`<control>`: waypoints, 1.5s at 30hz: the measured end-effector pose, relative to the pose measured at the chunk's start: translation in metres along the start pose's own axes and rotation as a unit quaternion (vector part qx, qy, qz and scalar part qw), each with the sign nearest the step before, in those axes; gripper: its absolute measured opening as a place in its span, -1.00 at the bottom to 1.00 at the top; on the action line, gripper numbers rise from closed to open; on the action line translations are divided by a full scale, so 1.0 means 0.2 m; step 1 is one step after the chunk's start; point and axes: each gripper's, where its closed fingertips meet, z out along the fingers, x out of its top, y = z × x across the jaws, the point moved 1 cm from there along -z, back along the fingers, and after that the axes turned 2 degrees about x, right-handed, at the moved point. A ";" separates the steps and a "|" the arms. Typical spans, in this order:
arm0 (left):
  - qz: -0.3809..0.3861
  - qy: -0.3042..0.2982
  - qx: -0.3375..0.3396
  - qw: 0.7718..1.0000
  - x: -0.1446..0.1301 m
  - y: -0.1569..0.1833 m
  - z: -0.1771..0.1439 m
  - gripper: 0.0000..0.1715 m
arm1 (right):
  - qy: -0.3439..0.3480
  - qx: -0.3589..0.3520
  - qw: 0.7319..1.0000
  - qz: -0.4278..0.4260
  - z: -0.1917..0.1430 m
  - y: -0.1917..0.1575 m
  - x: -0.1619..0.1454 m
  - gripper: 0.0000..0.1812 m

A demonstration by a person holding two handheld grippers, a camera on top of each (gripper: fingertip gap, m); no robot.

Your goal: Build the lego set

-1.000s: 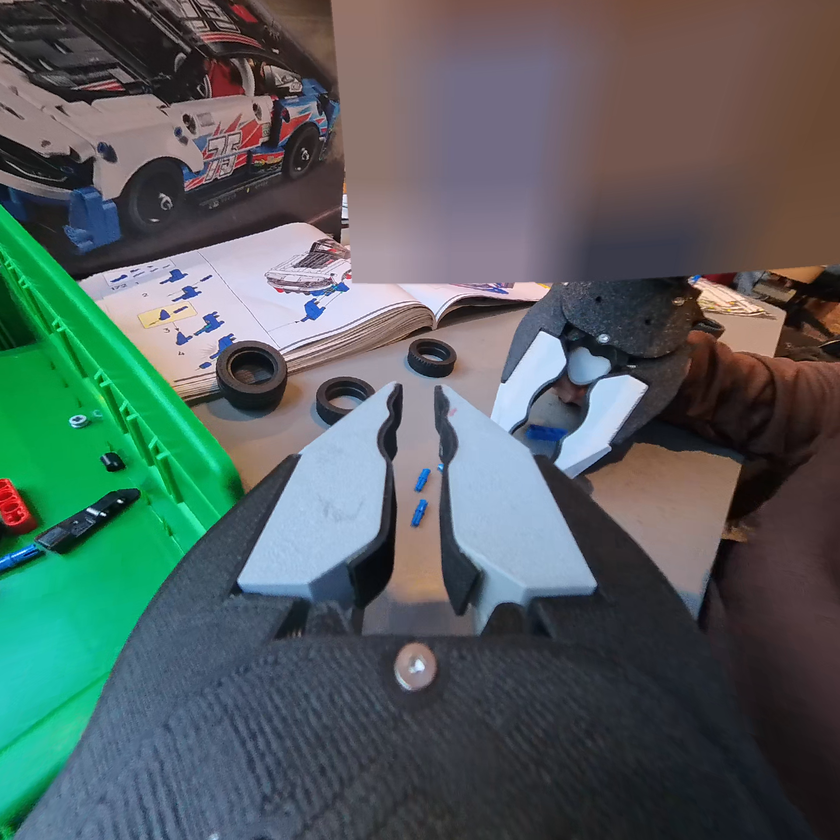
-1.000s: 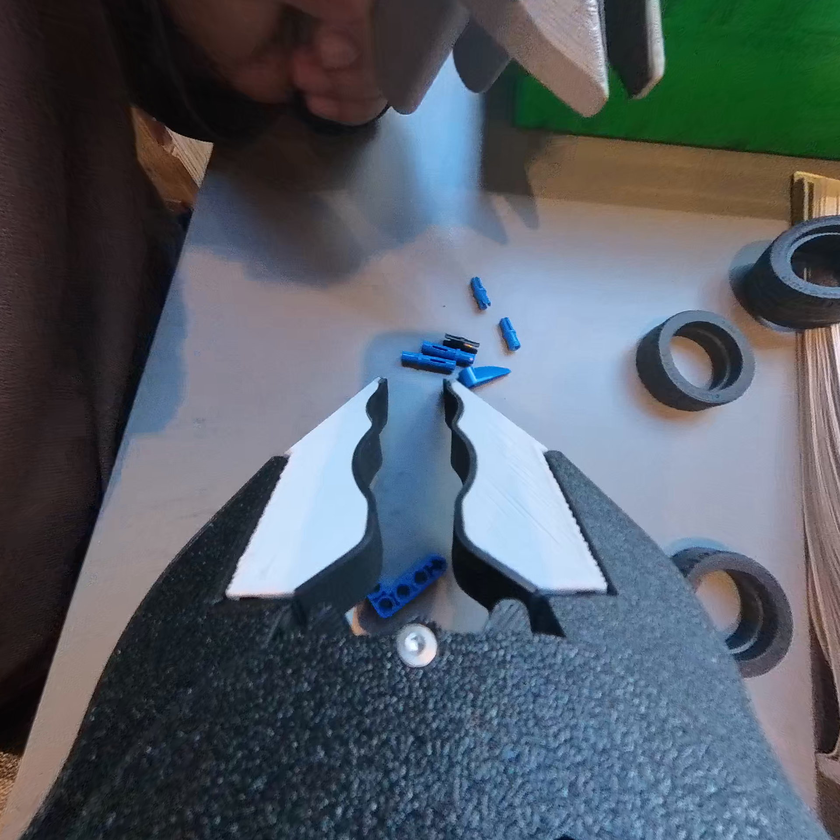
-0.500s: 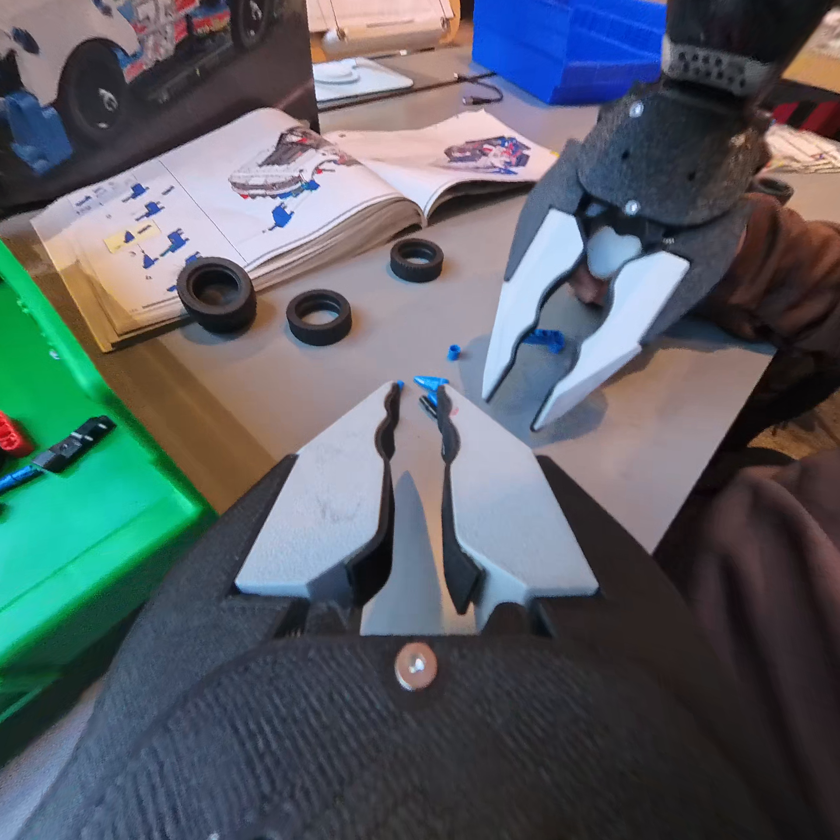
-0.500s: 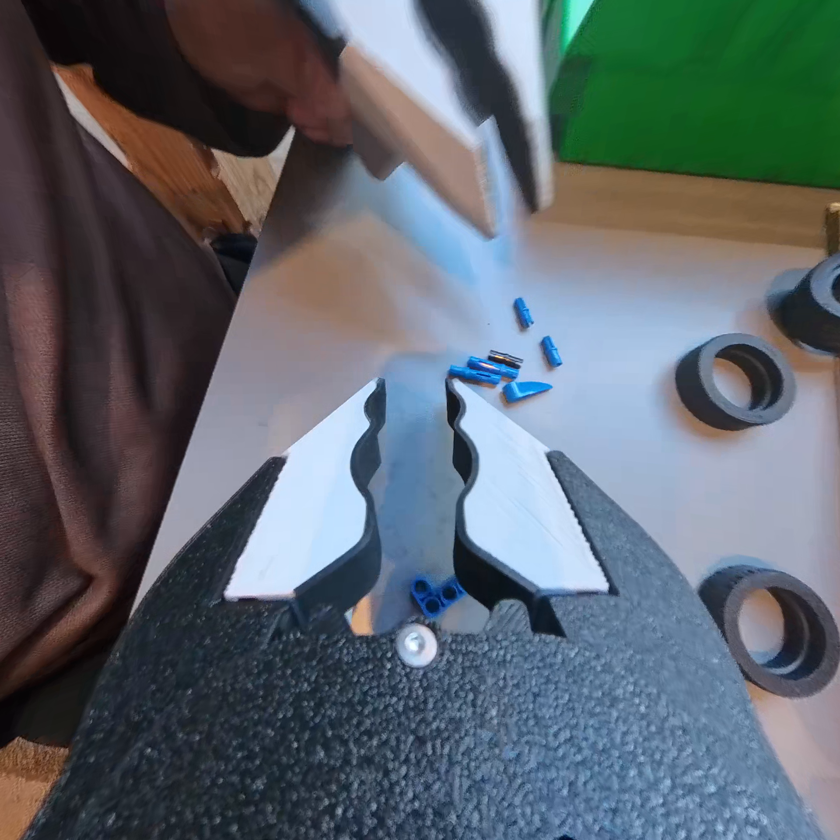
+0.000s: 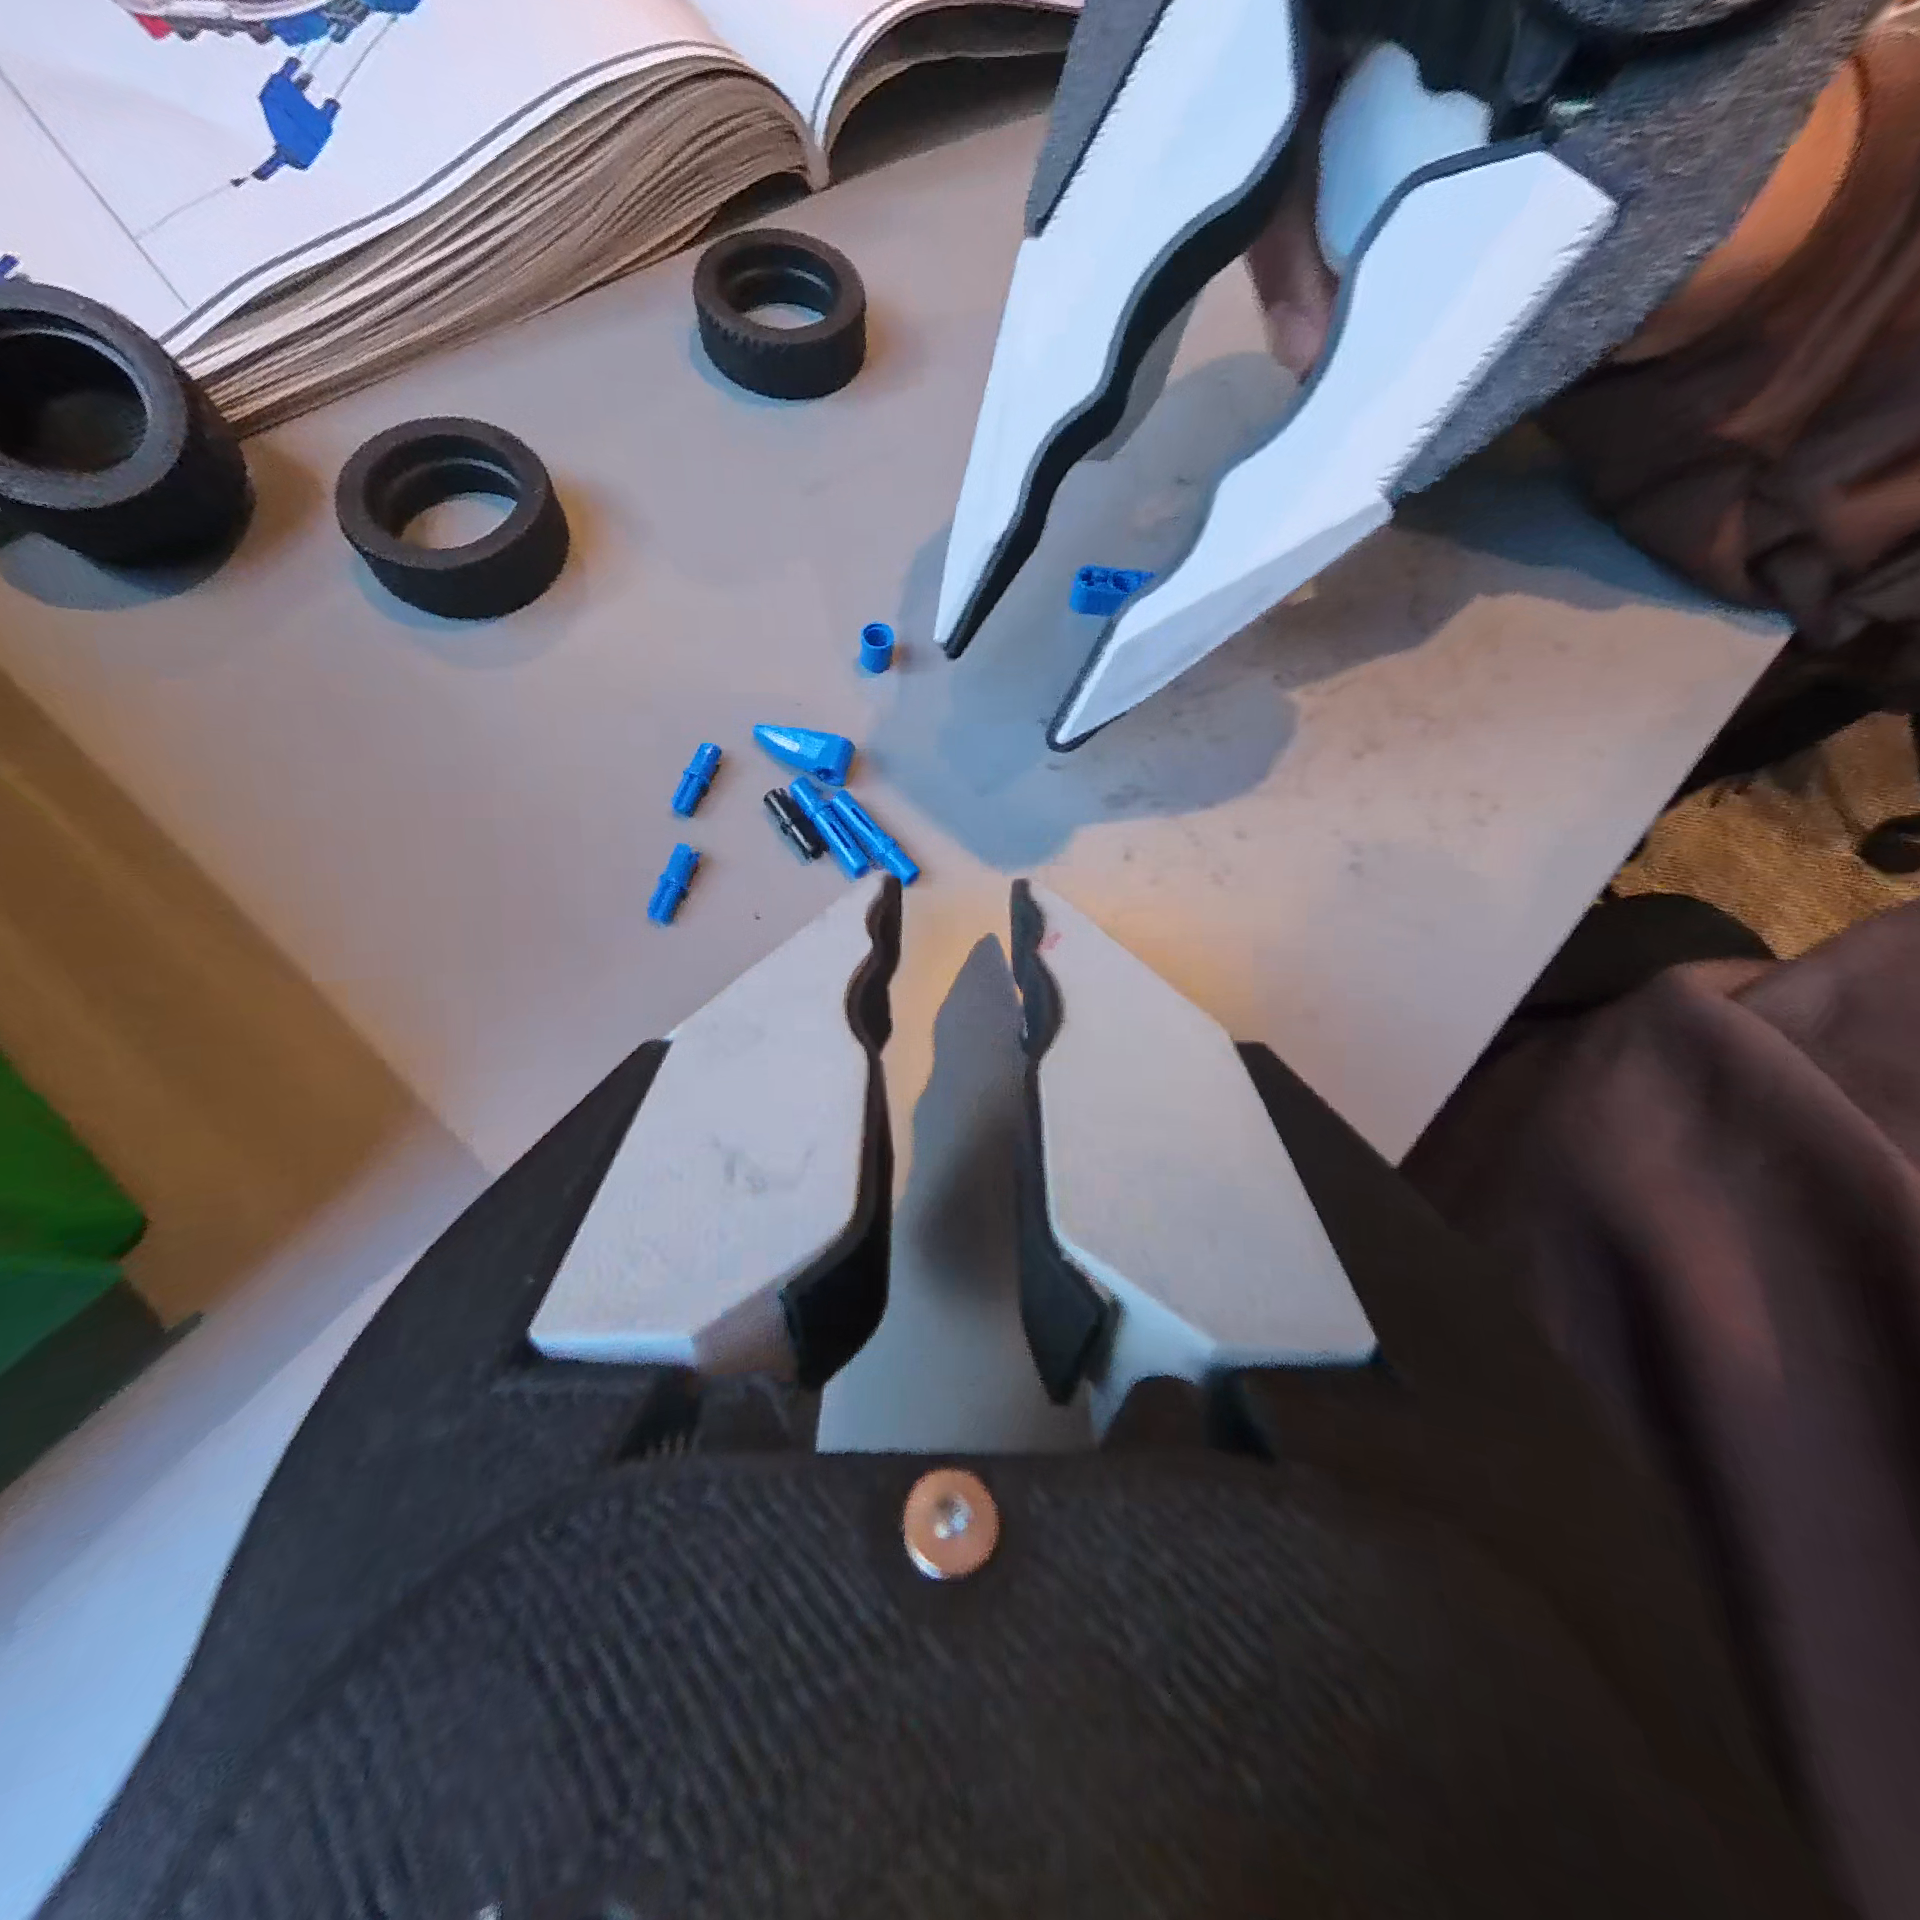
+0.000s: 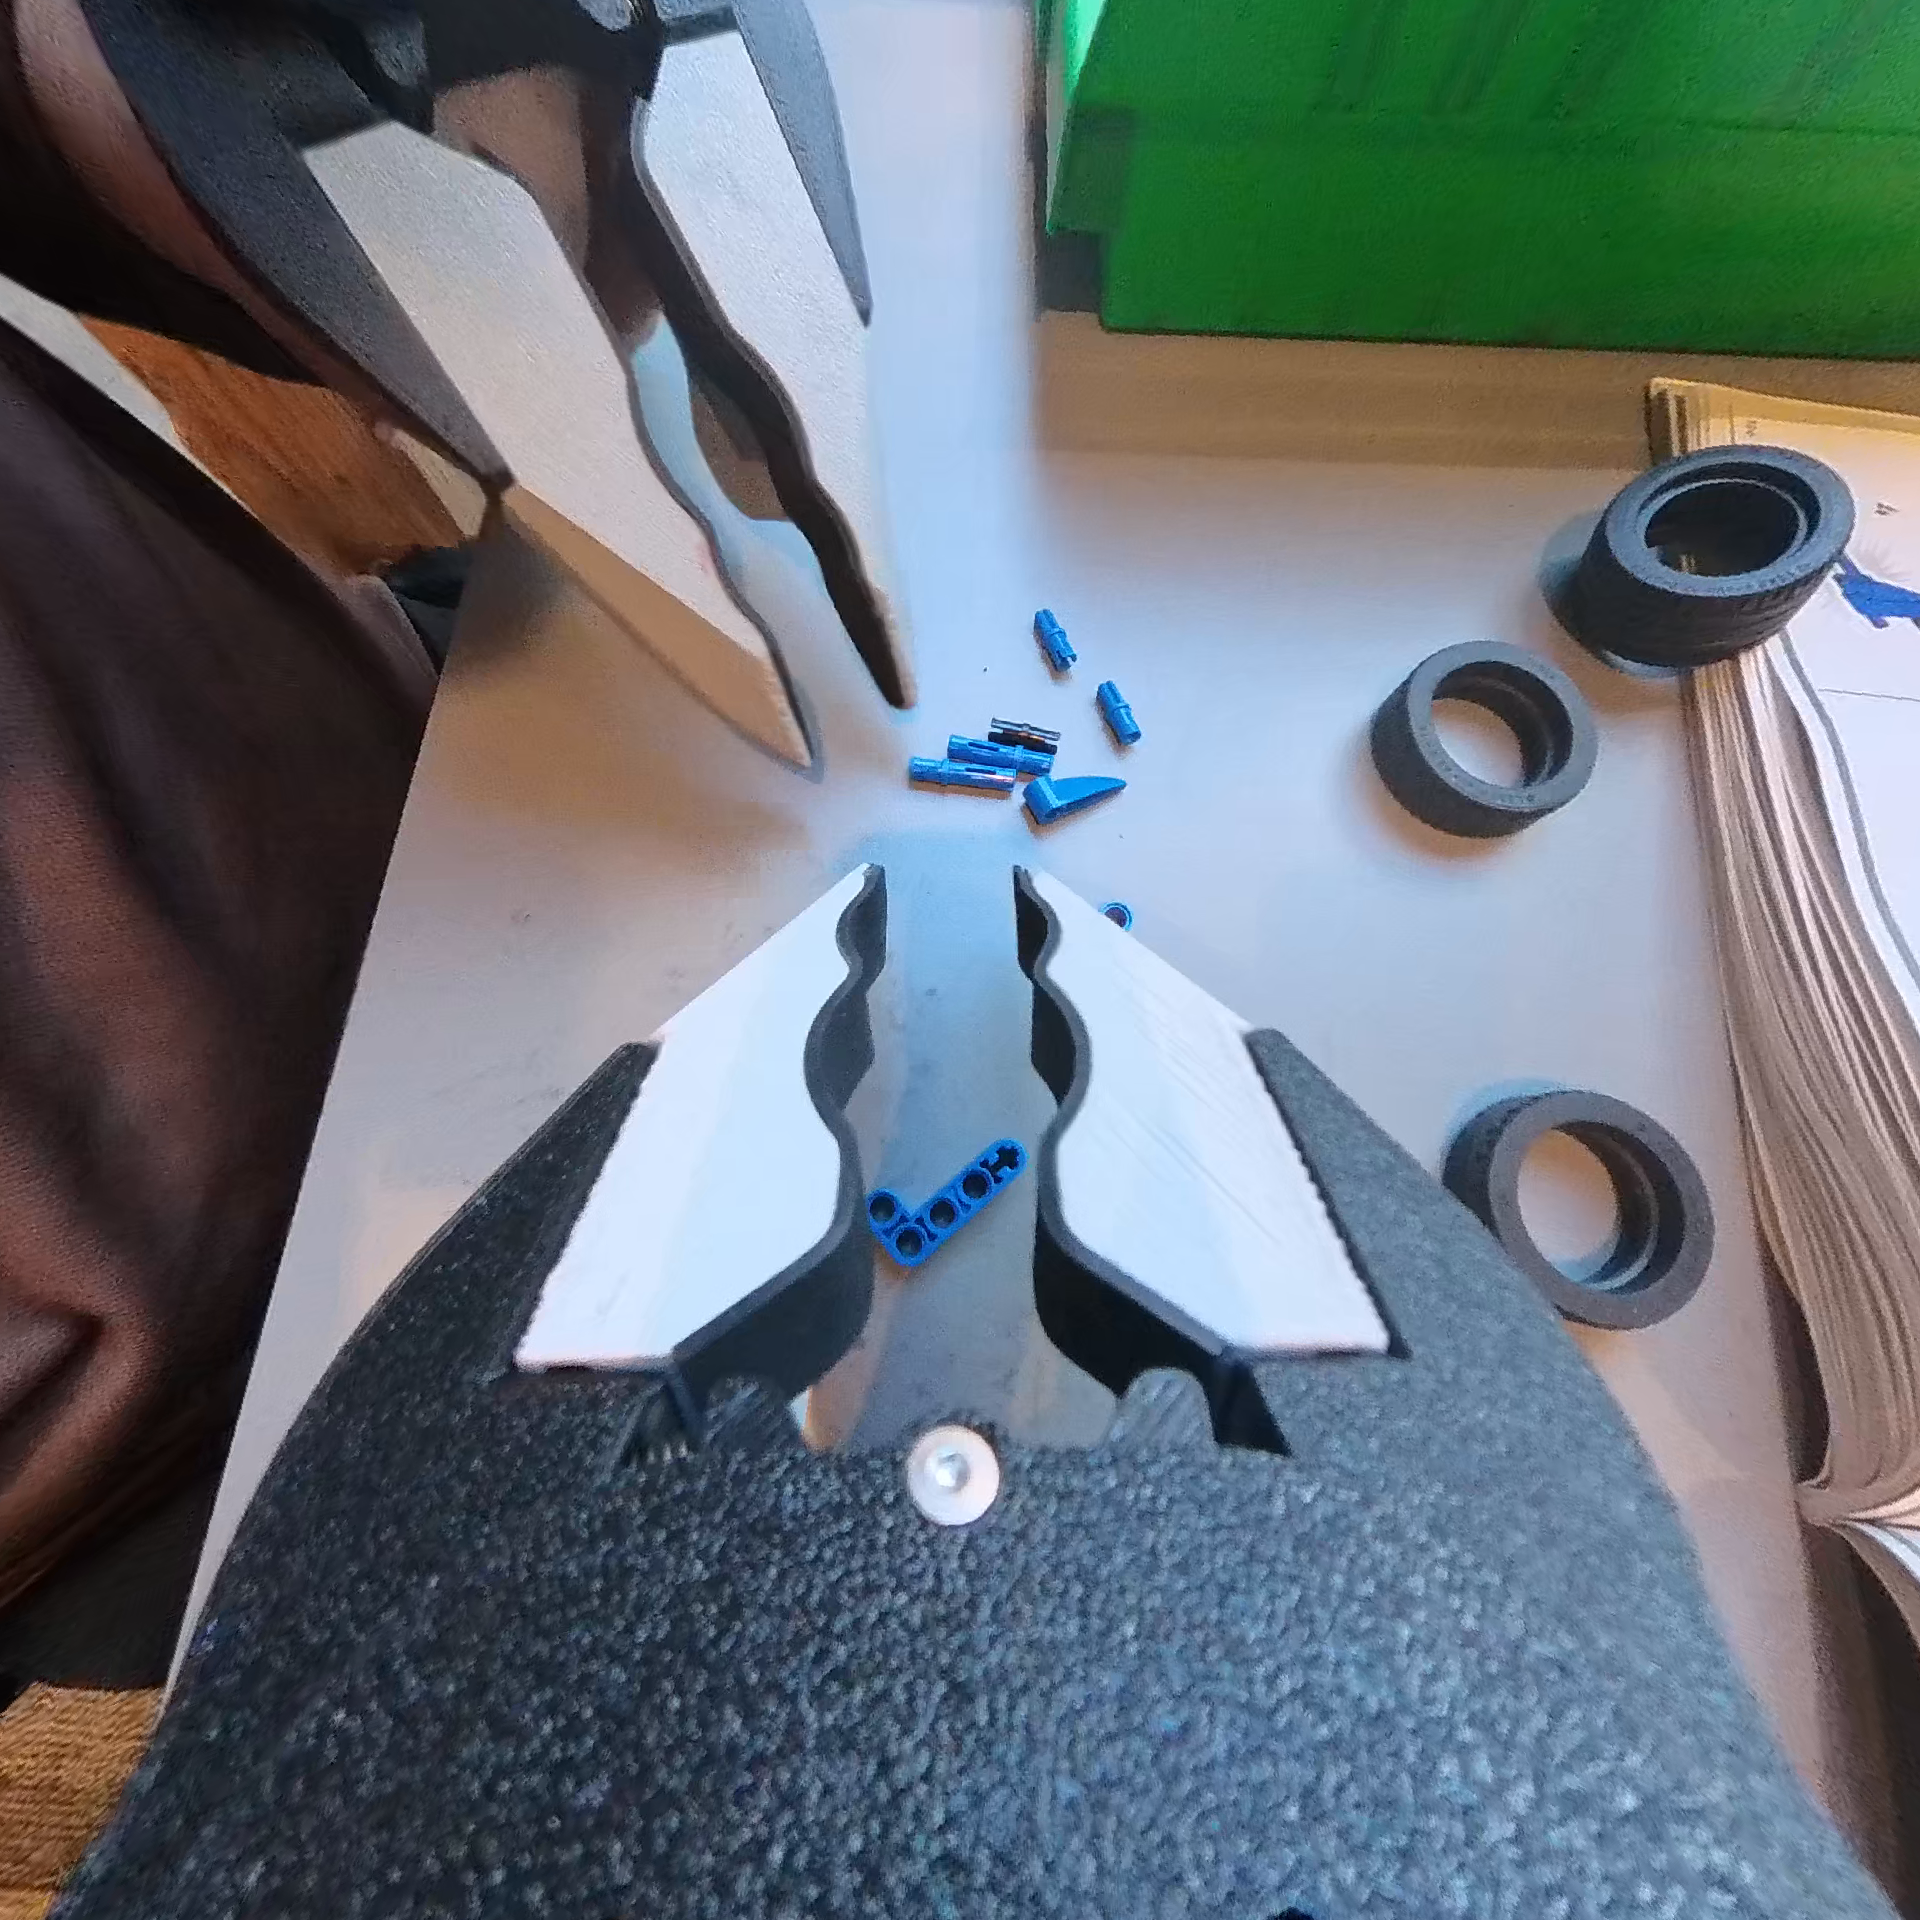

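The blue L-beam (image 6: pixel 943 1203) lies flat on the grey tabletop (image 6: pixel 1247 582) between the fingers (image 6: pixel 727 1132) of the right gripper (image 6: pixel 948 878), well back toward their roots and touching neither; the right fingers stand parted and grasp nothing. Its long arm runs up and to the right in the right wrist view, with the short arm bent at the lower left end. In the left wrist view only one end of the beam (image 5: pixel 1110 588) shows, the rest hidden behind the right gripper's (image 5: pixel 1003 696) far finger.

Just ahead of the right fingertips lies a cluster of small parts: two long blue pins (image 6: pixel 966 767) side by side with a black pin (image 6: pixel 1023 736) touching them, a blue wedge (image 6: pixel 1070 797) pointing right, and two short blue pins (image 6: pixel 1118 711) a little apart. A small blue bush (image 5: pixel 877 646) stands just beside the right gripper's tip; in the right wrist view it is mostly covered by the finger.

The left gripper (image 5: pixel 956 888) hovers just beside the cluster, its tips near the long pins, its fingers (image 5: pixel 769 1174) parted with nothing between them.

Three black tyres (image 6: pixel 1481 738) lie farther off, one resting on the open manual (image 5: pixel 416 135), which is cut off by the frame. A green bin (image 6: pixel 1455 166) stands beyond. A brown sleeve (image 6: pixel 156 831) fills the left edge.
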 end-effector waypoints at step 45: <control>-0.177 -0.039 -0.231 0.956 0.16 0.17 0.13 -0.98 | -0.014 -0.177 0.964 -0.196 -0.13 -0.06 -0.04 -0.79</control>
